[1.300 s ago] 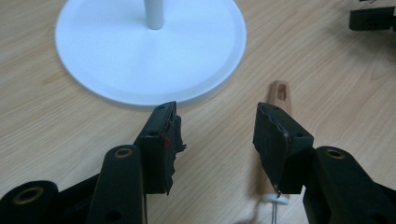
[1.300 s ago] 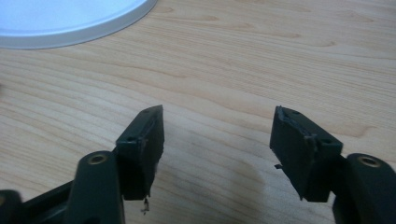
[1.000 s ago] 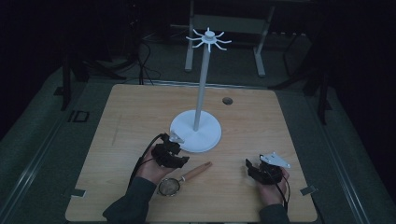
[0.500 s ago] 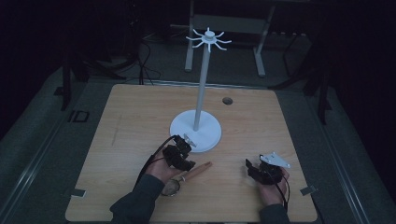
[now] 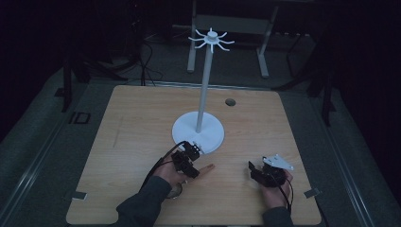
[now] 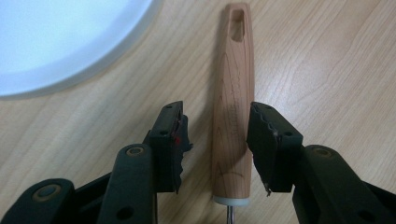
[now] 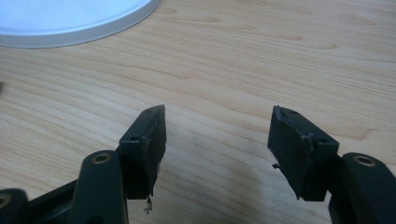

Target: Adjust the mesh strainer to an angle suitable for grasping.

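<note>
Left claw: jaws apart, straddling wooden handle, not yet gripping.
Right claw: wide, empty.
Handle: likely light, stiff, smooth; grip mid-length.

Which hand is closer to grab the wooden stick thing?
Left. The left gripper already has its open jaws on either side of the wooden handle, while the right gripper is open over bare table.
</note>
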`<state>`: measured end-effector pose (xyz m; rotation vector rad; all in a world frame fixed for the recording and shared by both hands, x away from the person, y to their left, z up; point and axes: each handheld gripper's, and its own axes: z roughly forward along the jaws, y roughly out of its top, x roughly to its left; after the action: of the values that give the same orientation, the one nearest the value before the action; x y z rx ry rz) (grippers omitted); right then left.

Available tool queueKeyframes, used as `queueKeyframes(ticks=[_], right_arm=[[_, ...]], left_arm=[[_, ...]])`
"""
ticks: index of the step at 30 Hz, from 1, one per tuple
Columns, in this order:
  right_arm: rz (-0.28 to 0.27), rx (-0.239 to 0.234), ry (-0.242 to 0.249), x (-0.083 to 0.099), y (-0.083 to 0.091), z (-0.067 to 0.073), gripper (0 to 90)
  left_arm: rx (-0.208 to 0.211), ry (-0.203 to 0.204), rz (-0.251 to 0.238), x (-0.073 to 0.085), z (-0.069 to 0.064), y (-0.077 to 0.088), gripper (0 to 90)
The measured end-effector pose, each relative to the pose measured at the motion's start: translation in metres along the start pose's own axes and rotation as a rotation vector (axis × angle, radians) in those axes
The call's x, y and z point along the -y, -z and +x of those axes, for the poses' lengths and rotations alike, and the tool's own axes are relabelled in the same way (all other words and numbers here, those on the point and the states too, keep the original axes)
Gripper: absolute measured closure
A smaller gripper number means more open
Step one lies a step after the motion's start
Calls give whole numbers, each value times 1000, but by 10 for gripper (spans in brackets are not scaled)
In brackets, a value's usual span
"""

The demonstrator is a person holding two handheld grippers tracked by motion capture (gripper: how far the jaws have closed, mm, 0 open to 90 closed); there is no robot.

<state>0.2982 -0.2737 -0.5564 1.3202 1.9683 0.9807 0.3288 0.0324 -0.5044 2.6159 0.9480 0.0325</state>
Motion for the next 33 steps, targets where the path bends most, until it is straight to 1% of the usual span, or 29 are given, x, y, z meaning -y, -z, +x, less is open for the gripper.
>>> queueKeyframes(ticks=[1, 2, 3, 6, 13, 14, 22, 24, 26, 30, 32, 33], right_arm=[[0, 0, 1, 0, 0, 0, 366], [0, 0, 3, 0, 0, 0, 365], [0, 0, 3, 0, 0, 0, 365], [1, -2, 6, 0, 0, 0, 364], [2, -1, 7, 0, 0, 0, 359], [3, -1, 7, 0, 0, 0, 359], [3, -2, 8, 0, 0, 0, 359], [4, -1, 7, 0, 0, 0, 359], [3, -1, 9, 0, -1, 0, 359], [4, -2, 8, 0, -1, 0, 359], [4, -2, 8, 0, -1, 0, 360], [4, -2, 8, 0, -1, 0, 360]], left_arm=[[0, 0, 0, 0, 0, 0, 566], [14, -1, 16, -1, 0, -3, 566], [14, -1, 16, -1, 0, -3, 566], [21, -8, 40, -2, -2, -8, 570], [25, -18, 71, -4, -4, -15, 602], [21, -25, 82, -4, -4, -16, 610], [20, -15, 97, -5, -4, -19, 647], [11, -18, 98, -4, -4, -19, 656], [-3, -33, 98, -4, -6, -18, 671], [-5, -38, 94, -3, -7, -18, 676], [-18, -47, 92, -3, -8, -17, 677], [-18, -47, 92, -3, -8, -17, 677]])
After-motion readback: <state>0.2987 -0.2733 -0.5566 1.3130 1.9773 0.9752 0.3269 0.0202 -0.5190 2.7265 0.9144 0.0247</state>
